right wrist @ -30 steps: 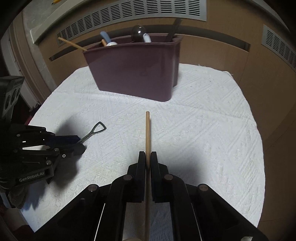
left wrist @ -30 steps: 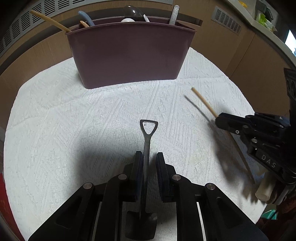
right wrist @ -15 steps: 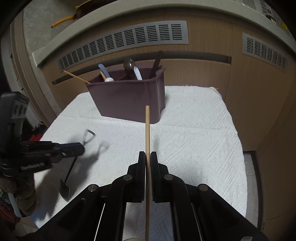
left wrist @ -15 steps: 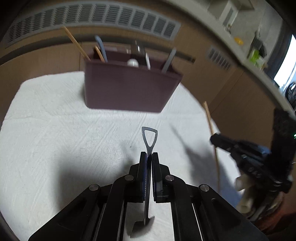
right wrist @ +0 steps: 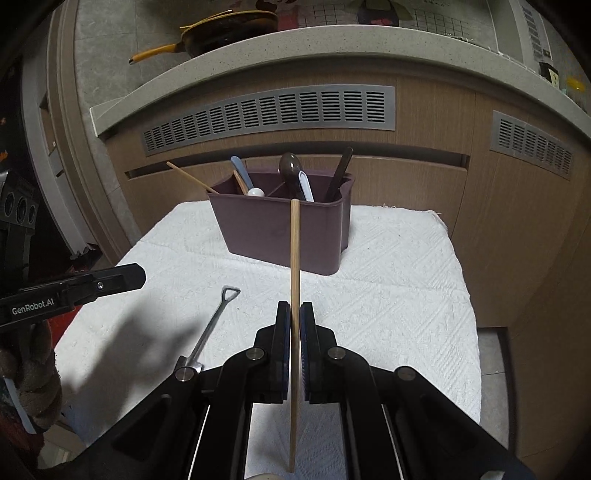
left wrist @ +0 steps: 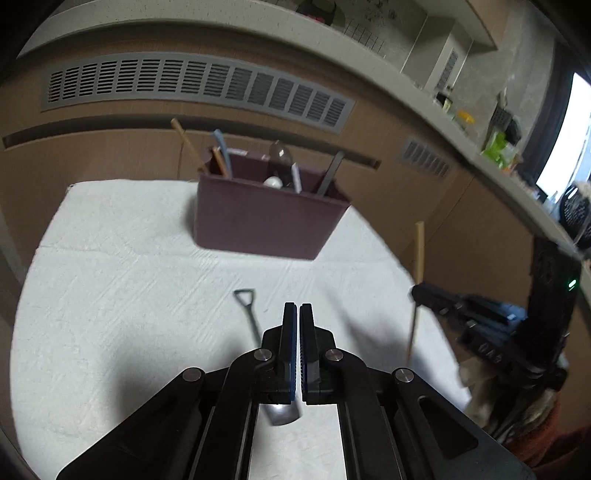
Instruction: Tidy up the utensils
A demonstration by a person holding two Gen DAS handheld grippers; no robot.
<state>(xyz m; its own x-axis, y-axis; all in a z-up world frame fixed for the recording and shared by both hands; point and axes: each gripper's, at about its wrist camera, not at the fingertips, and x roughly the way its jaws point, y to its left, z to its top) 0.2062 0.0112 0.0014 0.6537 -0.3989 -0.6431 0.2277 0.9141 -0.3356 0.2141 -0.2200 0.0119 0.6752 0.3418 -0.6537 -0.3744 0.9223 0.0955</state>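
A small shovel-shaped metal spoon [left wrist: 248,317] lies flat on the white cloth [left wrist: 110,295], just left of my left gripper [left wrist: 298,310]. That gripper is shut with nothing between its pads. In the right wrist view the spoon [right wrist: 214,325] rests below and apart from the left gripper [right wrist: 138,277]. My right gripper [right wrist: 294,308] is shut on a wooden chopstick [right wrist: 294,251], held up off the cloth and pointing at the maroon utensil caddy [right wrist: 273,229]. The caddy [left wrist: 266,225] holds several utensils.
The cloth-covered table [right wrist: 388,288] ends close on the left and right. Brown cabinet fronts with vent grilles [right wrist: 266,110] stand right behind the caddy. A yellow-handled pan [right wrist: 221,26] sits on the counter above.
Both grippers have risen. The left gripper shut on the spoon's handle and lifted it; now the spoon is out of the jaws and lies on the cloth. The right gripper keeps the chopstick.
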